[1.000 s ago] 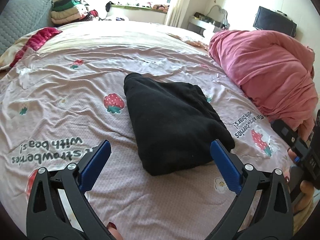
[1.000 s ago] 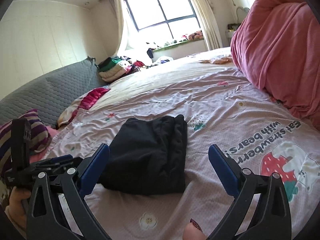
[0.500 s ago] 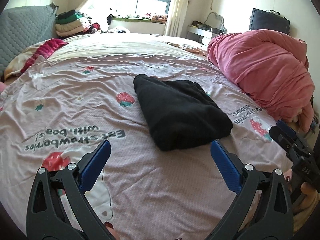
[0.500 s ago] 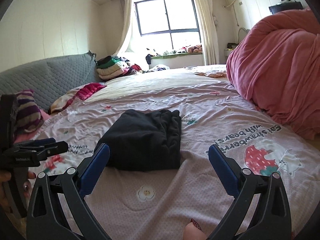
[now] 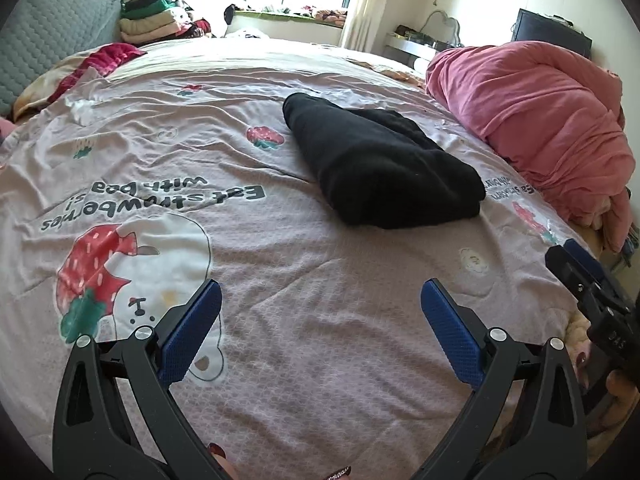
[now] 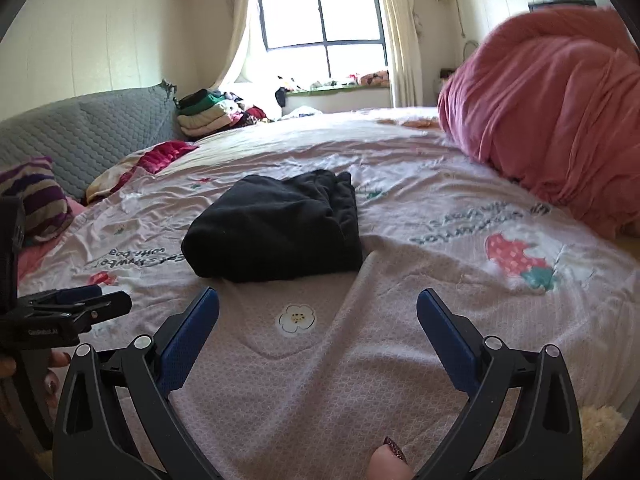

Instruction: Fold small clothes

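Partly cropped: right claw (image 5: 576,256) at frame edge; black garment (image 5: 380,168) fully visible.

Folded garment (image 5: 384,172) lies mid-bed (image 5: 320,360), quilt heap (image 5: 532,120) to its right.

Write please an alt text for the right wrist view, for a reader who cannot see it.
A folded black garment lies on a pink strawberry-print bedsheet, beyond the open, empty right tool. A heaped pink quilt sits at the right, a stack of folded clothes near the window, and the left tool shows at the left edge.
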Available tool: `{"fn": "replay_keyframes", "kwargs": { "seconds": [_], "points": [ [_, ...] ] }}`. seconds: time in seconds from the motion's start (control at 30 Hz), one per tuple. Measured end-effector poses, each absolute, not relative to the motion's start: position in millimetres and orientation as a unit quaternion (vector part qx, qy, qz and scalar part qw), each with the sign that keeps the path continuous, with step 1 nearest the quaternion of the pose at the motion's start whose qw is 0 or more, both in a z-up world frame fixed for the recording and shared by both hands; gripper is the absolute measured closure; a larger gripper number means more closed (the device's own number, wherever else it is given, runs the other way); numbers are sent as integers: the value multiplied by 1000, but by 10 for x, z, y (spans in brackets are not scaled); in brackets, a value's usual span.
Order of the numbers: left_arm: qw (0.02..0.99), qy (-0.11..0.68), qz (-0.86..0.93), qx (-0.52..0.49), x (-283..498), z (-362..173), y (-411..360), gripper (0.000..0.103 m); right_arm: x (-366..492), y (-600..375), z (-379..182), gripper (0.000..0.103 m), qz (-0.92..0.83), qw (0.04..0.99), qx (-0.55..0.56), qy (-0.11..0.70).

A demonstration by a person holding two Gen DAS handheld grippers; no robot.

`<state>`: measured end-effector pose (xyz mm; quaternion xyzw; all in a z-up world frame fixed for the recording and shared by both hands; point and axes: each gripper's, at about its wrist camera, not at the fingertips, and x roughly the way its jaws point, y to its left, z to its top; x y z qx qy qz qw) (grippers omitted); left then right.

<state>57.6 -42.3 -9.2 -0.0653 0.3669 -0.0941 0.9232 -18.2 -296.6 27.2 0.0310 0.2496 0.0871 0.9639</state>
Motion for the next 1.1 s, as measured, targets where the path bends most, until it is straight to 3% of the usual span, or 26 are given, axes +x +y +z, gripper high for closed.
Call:
{"fn": "replay_keyframes", "kwargs": {
  "seconds": [0.3,1.1],
  "points": [
    [921,373,-81,-78,639,-241,-330,9,13,-2839,-47,5,80,952,10,295],
    [916,390,-58,-80,659,-299,-251,9,63,-2771,-137,5,69,953,-6,294]
  ]
}}
